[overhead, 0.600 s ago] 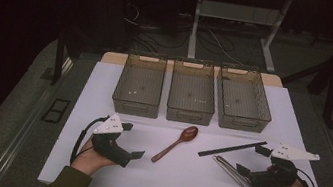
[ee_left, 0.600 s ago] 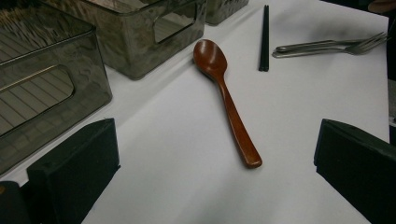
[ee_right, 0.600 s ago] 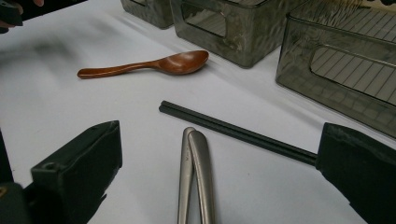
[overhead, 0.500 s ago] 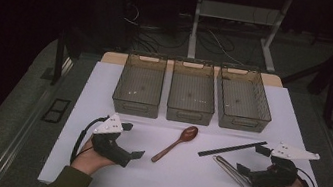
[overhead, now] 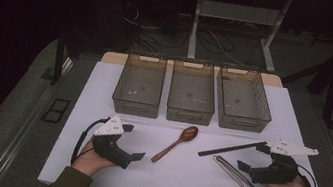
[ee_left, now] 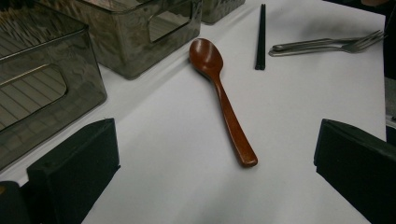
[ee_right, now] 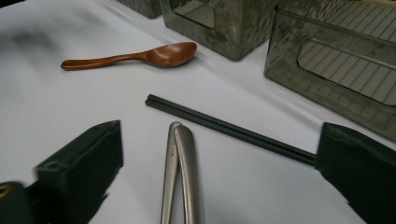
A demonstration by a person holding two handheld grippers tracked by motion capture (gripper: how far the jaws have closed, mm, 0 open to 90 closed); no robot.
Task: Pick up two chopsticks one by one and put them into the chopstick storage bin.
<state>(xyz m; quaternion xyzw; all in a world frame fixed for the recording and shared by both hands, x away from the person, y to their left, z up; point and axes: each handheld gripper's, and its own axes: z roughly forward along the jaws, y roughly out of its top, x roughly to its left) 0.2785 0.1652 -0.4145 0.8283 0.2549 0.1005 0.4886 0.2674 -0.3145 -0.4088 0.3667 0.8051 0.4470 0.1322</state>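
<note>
Spoon [overhead: 178,142] between tools (both open)

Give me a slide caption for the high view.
Two open claws, left and right, flank a wooden spoon, chopsticks and forks.

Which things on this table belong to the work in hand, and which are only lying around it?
Part of the work:
- wooden spoon
- black chopsticks
- metal forks
- three grey bins
- left gripper, open
- right gripper, open

Only lying about:
- cables on the floor
- table legs behind
</note>
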